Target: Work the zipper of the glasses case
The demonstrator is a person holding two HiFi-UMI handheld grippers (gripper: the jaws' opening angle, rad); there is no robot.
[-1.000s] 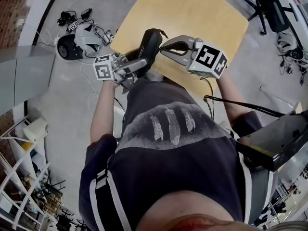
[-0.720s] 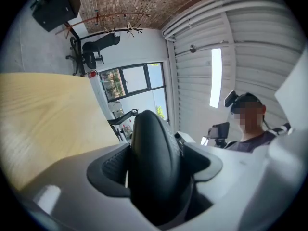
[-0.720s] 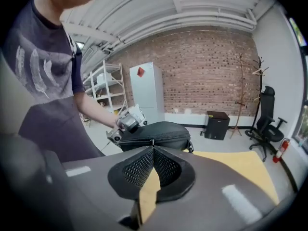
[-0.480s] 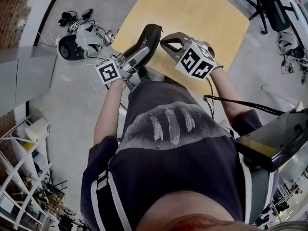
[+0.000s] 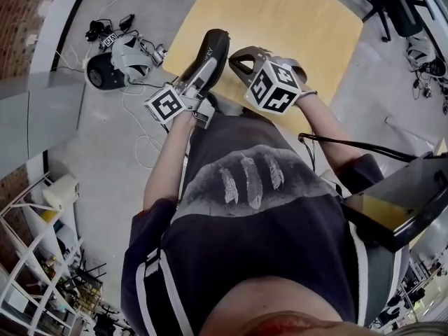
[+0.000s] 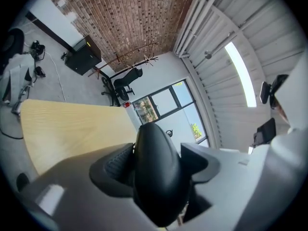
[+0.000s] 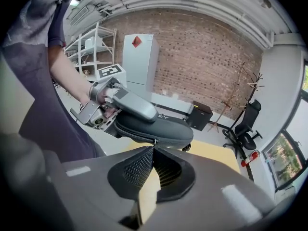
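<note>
Clamping the black glasses case above the worktop edge, left tool has just been closing. Only the right gripper view shows right tool pinching the zipper pull. Person's torso fills head view's lower half; office chair beyond.

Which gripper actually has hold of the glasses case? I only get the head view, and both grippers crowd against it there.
Observer: The left gripper. Its own view shows the black glasses case between its jaws, which have just been closing on it.
Operator: And the right one, open or shut?
Observer: The right gripper has its jaws together, with the tips right at the small metal zipper slider. I cannot tell whether they pinch it.
Operator: Is the case unzipped?
Observer: In the right gripper view, the zipper seam looks closed along the side that faces that camera.
</note>
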